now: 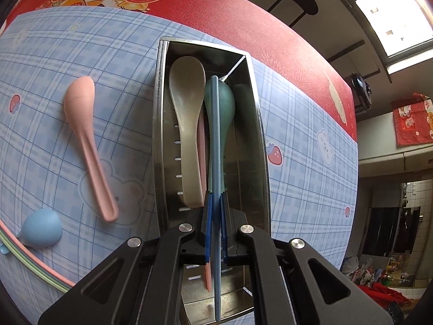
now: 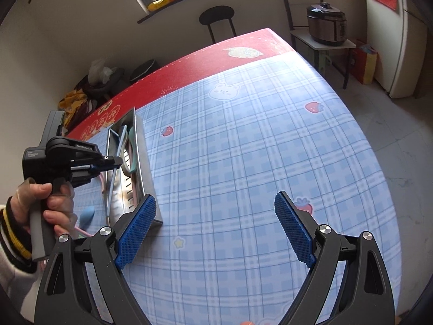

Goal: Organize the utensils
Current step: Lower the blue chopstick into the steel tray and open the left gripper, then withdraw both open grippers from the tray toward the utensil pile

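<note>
1. Chopstick, blue (image 1: 215, 140): thin, straight and stiff, clamped near its middle by the left hand-held gripper (image 1: 215, 197), whose blue pads are closed tight on it. It hangs over the open steel utensil box (image 1: 157, 124), long axis in line with the box's length, one end reaching toward the far wall and the other running back under the gripper body. Likely light and smooth, so it may swivel or slip between the pads; a hold near the middle looks soundest.

2. Steel utensil box: long and narrow, sitting on the blue plaid tabletop (image 2: 243, 149). Inside lie a beige spoon (image 1: 186, 119) and a green spoon (image 1: 223, 103), bowls toward the far end, with a pink chopstick (image 1: 201, 146) between them, all lengthwise.

3. Pink spoon (image 1: 86, 140): loose on the tabletop, well left of the box, bowl toward the far edge, handle toward the viewer, roughly parallel to the box. Rigid and probably light; the narrow handle seems the easier place to grip.

4. Blue spoon (image 1: 40, 228): bowl visible near the tabletop's left edge, handle out of view.

5. Right hand-held gripper (image 2: 215, 228): fingers spread wide, holding nothing, hovering over bare tabletop just beside the box's near end.
</note>
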`<state>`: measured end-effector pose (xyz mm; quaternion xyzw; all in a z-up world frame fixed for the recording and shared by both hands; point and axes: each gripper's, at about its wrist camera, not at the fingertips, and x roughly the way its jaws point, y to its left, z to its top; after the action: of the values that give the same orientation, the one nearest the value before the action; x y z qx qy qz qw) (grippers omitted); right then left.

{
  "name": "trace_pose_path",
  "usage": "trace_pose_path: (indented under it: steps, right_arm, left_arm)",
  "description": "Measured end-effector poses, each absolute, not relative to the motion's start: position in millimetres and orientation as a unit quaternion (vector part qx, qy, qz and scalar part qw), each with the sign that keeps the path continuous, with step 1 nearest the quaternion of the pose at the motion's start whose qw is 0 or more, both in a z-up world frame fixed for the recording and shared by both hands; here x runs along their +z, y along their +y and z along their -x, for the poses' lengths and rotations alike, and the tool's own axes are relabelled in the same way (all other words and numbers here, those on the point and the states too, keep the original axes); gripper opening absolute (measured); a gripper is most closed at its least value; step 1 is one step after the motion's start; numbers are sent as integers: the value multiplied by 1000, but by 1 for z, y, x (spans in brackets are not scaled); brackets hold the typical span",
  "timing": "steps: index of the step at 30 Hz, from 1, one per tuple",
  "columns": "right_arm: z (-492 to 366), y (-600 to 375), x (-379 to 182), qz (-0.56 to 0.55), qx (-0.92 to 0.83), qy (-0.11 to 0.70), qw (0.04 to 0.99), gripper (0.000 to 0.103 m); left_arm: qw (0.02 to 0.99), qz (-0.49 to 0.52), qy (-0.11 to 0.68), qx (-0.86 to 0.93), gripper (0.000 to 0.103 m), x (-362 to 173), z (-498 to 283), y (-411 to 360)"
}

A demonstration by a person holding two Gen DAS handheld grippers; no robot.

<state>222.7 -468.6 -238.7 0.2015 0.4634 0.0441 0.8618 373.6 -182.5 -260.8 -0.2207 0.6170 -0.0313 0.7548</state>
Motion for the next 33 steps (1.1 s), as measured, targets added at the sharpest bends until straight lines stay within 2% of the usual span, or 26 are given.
trace_pose_path:
  steps: [5,10,19,27,33]
  right_arm:
    - [-224,-471,-240,-205,42,461,862,86]
    - [-225,-464,-234,-206,46,453,866,86]
    - [-223,-434,-217,-198,53,431,878,86]
    - [-220,-393,-201,-184,71,418,887,86]
    - [-216,-349,-197,-159,92,422,888,86]
  left_arm:
    - [756,212,617,-47,7,-262,-374,-185]
    - [786,168,589,-86,8,-233,-363,-184]
    - [853,94,503,-105,31,-179,-310,-136]
    - [887,69,449,-83,32,-153,-258,-71]
    - [886,88,452,-57,32,-153,-227,-17]
